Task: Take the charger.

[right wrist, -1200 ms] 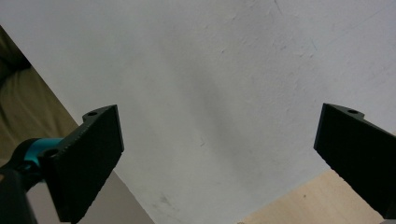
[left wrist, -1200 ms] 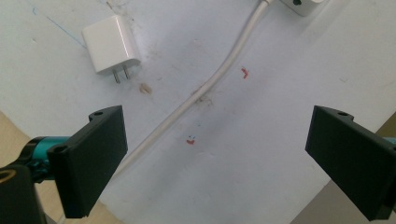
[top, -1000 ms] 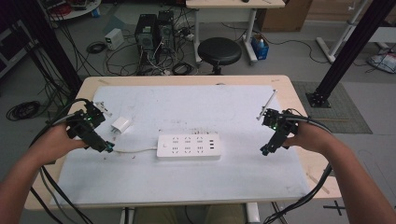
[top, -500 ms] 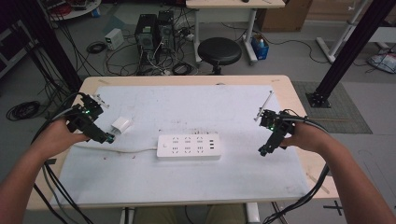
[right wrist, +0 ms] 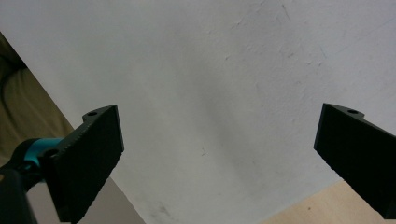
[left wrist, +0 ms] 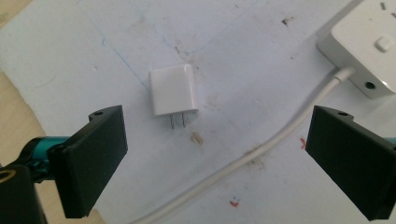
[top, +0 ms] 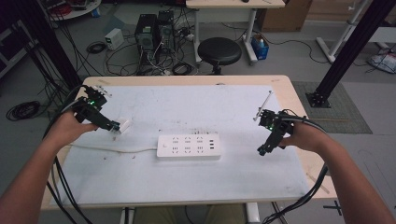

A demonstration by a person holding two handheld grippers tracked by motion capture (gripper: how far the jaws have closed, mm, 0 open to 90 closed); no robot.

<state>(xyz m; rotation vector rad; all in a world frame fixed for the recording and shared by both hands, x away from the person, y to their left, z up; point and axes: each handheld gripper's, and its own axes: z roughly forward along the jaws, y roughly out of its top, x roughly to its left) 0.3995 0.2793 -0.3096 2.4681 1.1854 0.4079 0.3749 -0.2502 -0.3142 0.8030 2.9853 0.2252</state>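
One scuffed white table sheet — black stool, tangled floor cables behind

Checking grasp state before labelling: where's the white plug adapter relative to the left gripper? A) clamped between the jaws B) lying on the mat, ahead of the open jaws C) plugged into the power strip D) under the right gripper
B: in the left gripper view the white plug adapter lies flat on the mat, prongs toward the left gripper, whose jaws stand wide apart and clear of it.

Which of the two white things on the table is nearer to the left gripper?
The small white plug adapter, lying loose just ahead of the left gripper; the power strip is bigger and farther off.
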